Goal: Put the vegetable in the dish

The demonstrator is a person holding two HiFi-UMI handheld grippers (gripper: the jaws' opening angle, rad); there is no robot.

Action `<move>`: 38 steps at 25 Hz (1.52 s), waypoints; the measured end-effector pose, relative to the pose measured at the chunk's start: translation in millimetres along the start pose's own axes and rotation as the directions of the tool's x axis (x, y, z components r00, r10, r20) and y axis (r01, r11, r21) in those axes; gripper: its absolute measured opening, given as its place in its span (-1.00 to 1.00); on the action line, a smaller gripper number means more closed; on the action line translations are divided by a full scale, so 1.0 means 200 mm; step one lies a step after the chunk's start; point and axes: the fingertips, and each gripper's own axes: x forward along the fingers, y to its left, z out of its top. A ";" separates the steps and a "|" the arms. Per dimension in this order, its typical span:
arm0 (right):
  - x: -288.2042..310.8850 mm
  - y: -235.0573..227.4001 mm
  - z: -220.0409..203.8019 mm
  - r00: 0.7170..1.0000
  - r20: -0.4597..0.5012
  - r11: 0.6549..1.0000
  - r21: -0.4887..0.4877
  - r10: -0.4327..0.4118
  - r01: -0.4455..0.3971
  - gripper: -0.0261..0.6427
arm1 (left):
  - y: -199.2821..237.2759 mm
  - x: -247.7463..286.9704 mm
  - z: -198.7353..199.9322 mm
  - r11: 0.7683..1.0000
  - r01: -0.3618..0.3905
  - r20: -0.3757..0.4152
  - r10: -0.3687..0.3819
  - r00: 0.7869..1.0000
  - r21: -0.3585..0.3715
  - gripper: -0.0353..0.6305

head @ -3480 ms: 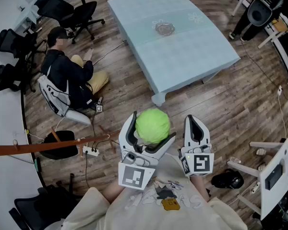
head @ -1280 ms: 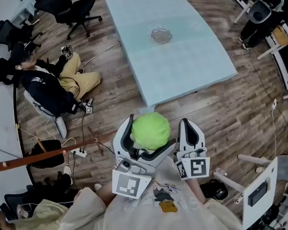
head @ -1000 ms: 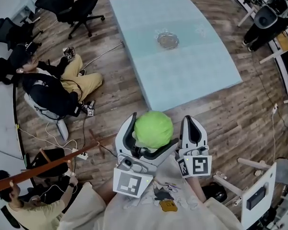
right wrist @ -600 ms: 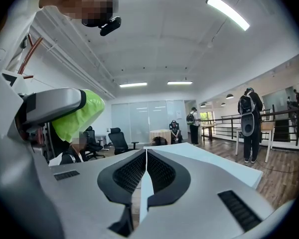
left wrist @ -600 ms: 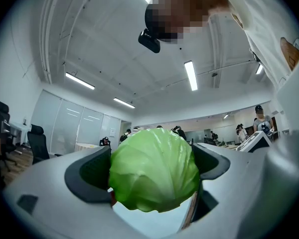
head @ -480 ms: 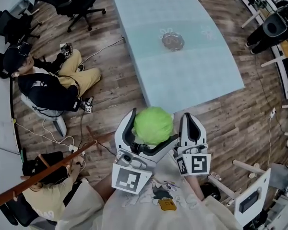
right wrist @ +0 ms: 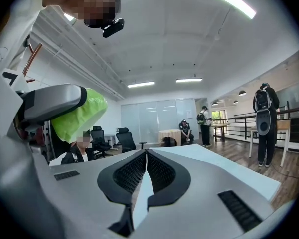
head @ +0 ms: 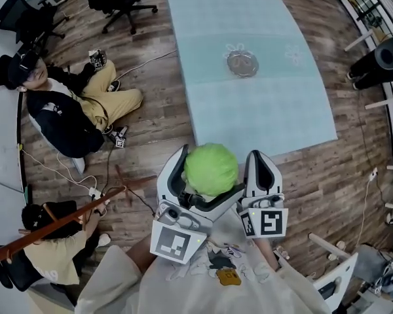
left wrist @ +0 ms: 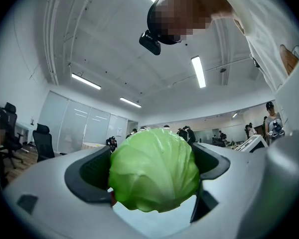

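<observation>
Upward, left claw (head: 207, 174) around cabbage (head: 211, 166)

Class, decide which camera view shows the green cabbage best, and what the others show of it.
The left gripper view: the cabbage fills the middle, clamped between the left gripper's fingers. The head view shows its top from above; the right gripper view catches only one side, at the left.
</observation>
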 end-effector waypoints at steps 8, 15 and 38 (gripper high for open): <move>0.20 -0.33 0.04 0.995 -0.006 0.995 -0.013 0.100 -0.101 -0.85 | -0.03 0.34 -0.06 0.994 -0.107 -0.011 0.107 0.994 -0.005 0.66; 0.33 -0.58 0.05 0.985 -0.011 0.985 -0.004 0.172 -0.172 -0.85 | -0.10 0.63 -0.12 0.987 -0.162 -0.012 0.162 0.987 0.007 0.66; 0.60 -1.06 -0.11 0.974 -0.106 0.980 0.040 0.199 -0.196 -0.85 | 0.12 1.30 -0.59 0.948 -0.265 -0.093 0.283 0.954 0.174 0.66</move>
